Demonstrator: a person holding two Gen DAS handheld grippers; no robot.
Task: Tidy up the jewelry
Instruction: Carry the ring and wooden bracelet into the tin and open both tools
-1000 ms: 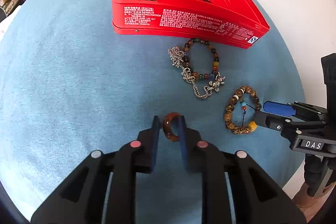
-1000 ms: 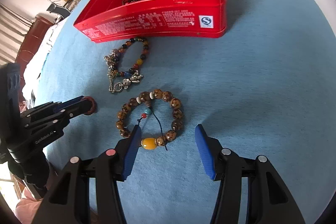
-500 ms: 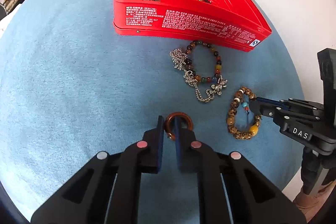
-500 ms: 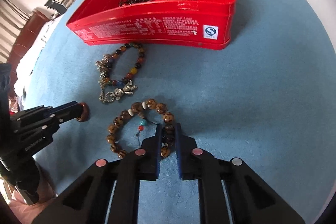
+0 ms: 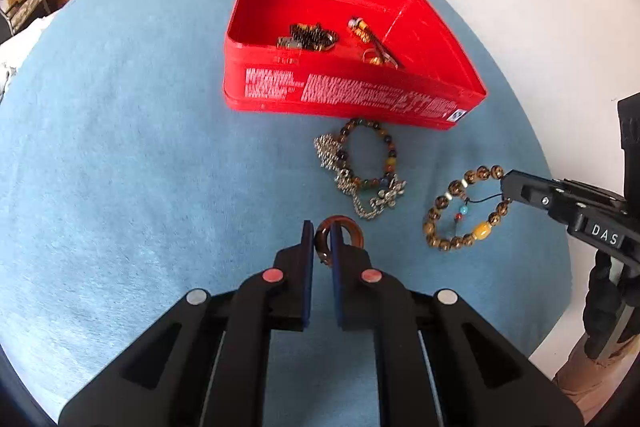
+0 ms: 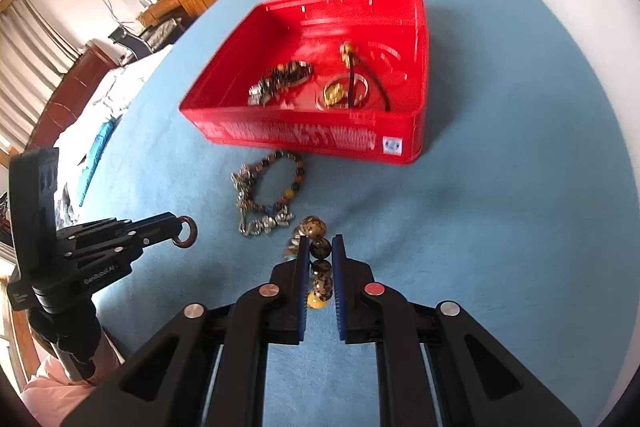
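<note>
My left gripper (image 5: 319,231) is shut on a brown ring (image 5: 352,227) and holds it above the blue cloth; it also shows in the right wrist view (image 6: 188,231). My right gripper (image 6: 320,247) is shut on a brown beaded bracelet (image 6: 320,269), lifted off the cloth; in the left wrist view the bracelet (image 5: 464,211) hangs from the right gripper (image 5: 506,185). A multicoloured bead bracelet (image 5: 370,155) and a silver chain (image 5: 360,205) lie on the cloth in front of the red tin (image 5: 344,95).
The red tin (image 6: 304,137) holds a dark bracelet (image 6: 286,79), a gold piece with a cord (image 6: 348,89). The blue cloth (image 5: 120,147) covers a round table; its edge runs on the right. Wooden furniture stands behind.
Both grippers have risen with their pieces: the ring and the brown bracelet have left the cloth. A second ago the right gripper was open around the bracelet; it then shut on it.
</note>
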